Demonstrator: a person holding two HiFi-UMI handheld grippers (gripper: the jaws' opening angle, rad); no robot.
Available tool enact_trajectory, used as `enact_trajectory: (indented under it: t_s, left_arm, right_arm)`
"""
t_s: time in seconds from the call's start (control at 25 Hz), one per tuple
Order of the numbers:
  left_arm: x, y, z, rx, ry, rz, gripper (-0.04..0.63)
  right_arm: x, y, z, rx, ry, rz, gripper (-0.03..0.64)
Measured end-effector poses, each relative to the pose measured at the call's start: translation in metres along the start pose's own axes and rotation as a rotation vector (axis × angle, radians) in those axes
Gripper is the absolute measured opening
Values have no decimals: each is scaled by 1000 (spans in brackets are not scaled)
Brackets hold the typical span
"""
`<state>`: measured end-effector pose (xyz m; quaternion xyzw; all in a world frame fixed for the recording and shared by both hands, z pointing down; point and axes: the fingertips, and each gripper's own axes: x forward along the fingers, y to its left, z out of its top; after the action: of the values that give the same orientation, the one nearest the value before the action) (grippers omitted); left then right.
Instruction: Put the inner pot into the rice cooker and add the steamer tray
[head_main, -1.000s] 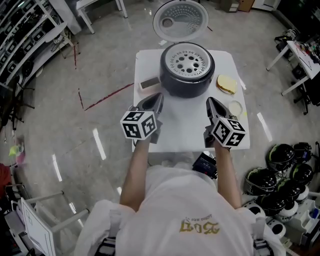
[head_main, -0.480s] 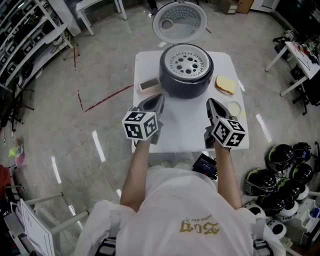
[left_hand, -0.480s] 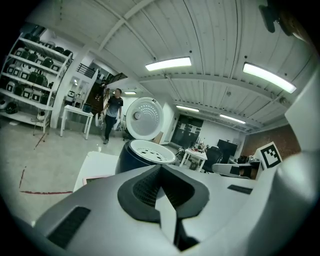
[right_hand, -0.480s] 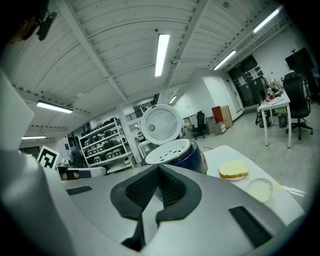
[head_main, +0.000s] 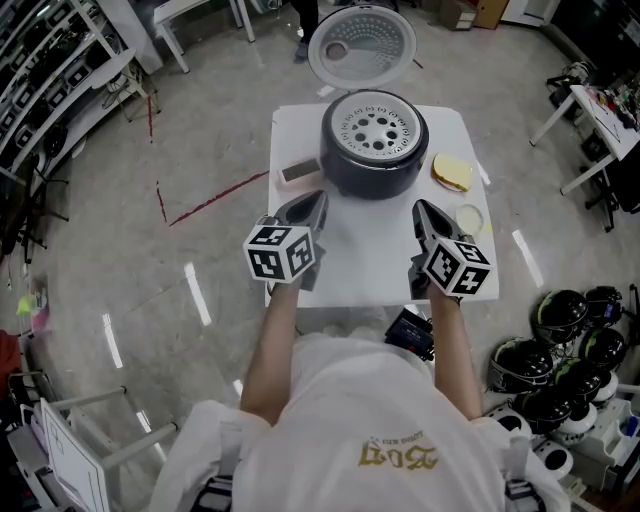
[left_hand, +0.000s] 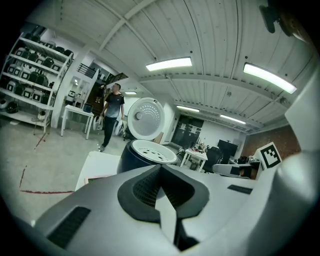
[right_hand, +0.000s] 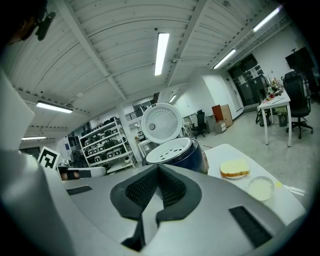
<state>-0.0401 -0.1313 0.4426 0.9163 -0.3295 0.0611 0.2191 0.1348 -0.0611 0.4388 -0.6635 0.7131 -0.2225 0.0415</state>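
Both closed, left claw (head_main: 317, 197) and right claw (head_main: 421, 207) flank open tabletop (head_main: 368, 250).

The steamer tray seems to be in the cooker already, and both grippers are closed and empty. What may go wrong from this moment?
1. The lid stands open, and the rice cooker sits close to the far edge of the table. A hard push to shut the lid might slide the cooker backward.
2. The small dish lies just beside the right gripper, near the table's right edge. A careless sideways move could knock it off.
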Motion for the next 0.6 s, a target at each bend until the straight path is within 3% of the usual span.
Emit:
enact_trajectory:
  t_s: [0.6]
  left_arm:
    - [-6,13,-4,-20,2,13,15]
  right_arm:
    - [9,10,-5,7,17,25,11]
